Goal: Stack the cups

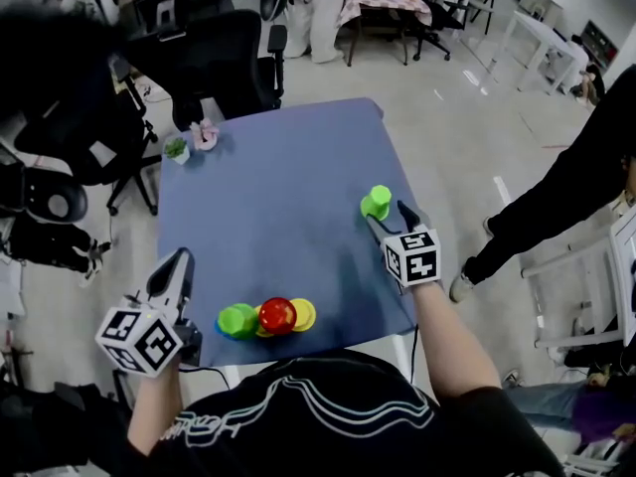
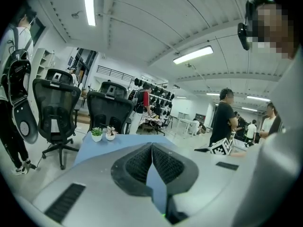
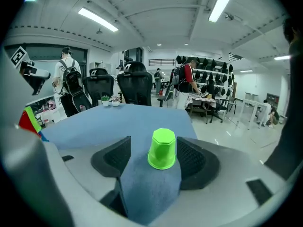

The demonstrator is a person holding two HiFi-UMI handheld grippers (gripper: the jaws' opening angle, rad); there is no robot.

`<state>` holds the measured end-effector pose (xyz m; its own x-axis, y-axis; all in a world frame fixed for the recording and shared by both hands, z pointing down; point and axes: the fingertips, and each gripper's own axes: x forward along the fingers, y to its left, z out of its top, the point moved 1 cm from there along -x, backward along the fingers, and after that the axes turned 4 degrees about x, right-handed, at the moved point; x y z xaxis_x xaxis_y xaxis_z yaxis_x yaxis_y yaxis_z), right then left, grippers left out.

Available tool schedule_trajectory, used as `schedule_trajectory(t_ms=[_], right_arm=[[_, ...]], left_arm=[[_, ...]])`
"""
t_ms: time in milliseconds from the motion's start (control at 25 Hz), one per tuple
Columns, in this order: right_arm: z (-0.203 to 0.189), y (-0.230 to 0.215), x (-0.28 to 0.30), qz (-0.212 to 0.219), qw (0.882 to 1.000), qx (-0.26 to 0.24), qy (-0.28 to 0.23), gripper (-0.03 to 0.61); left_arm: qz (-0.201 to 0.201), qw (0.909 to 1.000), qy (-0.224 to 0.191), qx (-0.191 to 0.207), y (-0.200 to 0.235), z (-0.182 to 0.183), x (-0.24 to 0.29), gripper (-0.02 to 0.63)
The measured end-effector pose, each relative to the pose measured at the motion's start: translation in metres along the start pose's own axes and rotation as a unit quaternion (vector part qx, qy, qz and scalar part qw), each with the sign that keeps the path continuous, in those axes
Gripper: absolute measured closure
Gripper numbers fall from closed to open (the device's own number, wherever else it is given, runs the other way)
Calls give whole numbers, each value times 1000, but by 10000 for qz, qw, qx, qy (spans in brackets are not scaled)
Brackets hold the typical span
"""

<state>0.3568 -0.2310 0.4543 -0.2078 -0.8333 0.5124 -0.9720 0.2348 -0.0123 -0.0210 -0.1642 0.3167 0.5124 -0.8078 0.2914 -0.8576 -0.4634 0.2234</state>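
Observation:
A light green cup stands upside down near the right edge of the blue table. My right gripper is open around it. In the right gripper view the green cup sits between the two pads, close to the right one, with the right gripper level with its base. Near the front edge lie a green cup, a red cup and a yellow cup, bunched together. My left gripper hovers left of them, off the table's left edge. The left gripper is shut and holds nothing.
Two small potted plants stand at the table's far left corner. Black office chairs crowd the floor behind the table. A person's leg is right of the table.

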Motion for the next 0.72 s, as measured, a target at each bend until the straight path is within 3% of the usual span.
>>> schedule_trajectory(t_ms=[280, 720], right_arm=[[-14, -19, 33, 34, 9997, 135, 199, 276], [-23, -22, 60, 106, 9996, 89, 243, 276]], left_arm=[[486, 9985, -137, 230, 16, 4, -2, 588], [932, 9956, -128, -41, 46, -14, -4, 588]])
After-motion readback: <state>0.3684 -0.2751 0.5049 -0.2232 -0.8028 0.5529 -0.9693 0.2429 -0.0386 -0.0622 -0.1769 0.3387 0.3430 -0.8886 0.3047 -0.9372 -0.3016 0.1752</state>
